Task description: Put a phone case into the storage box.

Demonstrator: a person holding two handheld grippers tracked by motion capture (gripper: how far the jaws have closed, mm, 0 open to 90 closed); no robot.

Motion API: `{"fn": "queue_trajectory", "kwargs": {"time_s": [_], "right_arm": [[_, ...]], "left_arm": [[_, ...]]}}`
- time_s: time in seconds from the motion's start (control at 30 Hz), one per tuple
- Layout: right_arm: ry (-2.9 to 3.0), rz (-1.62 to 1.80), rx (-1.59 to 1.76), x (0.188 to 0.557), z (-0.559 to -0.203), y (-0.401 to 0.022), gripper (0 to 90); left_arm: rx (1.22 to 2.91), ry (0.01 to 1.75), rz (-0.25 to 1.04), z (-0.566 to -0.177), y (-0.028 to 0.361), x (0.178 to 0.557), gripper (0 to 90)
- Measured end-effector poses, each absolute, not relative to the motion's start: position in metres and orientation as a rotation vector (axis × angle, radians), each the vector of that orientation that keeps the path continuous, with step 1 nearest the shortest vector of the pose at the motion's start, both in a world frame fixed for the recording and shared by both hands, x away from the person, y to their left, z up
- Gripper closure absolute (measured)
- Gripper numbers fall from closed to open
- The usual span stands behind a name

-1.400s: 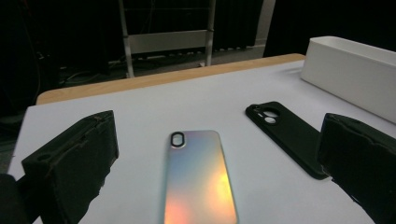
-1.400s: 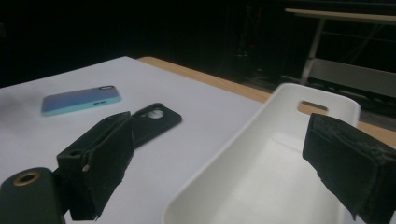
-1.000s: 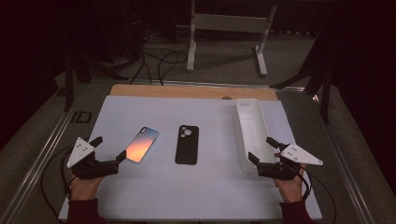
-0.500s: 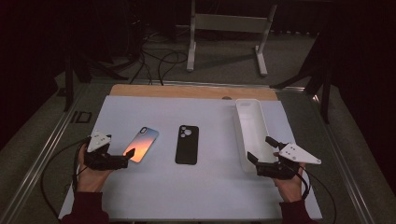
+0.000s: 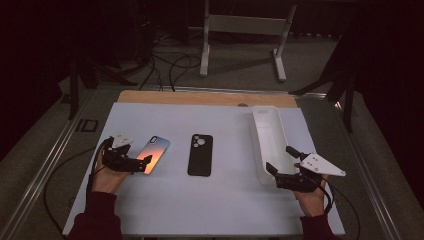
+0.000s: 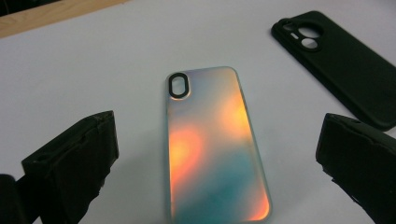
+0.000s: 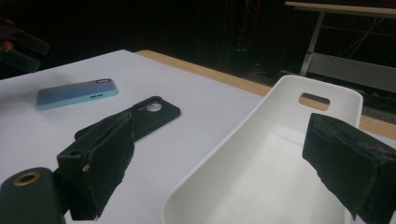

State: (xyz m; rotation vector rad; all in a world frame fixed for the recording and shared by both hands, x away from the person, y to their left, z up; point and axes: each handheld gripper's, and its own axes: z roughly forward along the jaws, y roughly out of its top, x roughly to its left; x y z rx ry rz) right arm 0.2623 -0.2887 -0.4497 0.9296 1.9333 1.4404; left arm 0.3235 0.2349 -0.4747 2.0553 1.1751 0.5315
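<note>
One tray (image 7: 280, 154) slot, right gripper view

An iridescent phone case (image 6: 212, 144) is lying flat, back up, glowing orange and teal, with its black-ringed camera cutout pointing toward the far edge of the tabletop (image 5: 225, 210). It is sitting slightly tilted, toward the left edge, about midway between far and near edges.
</note>
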Motion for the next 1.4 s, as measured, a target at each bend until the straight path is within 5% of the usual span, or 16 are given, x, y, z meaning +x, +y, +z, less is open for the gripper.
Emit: {"fn": "queue_trajectory", "kwargs": {"time_s": [1.4], "right_arm": [[1.923,1.437,0.942,0.262,-0.45,-0.29,8.5]], "left_arm": [[2.297,1.346,0.338,-0.527,0.215,0.368,0.0]]}}
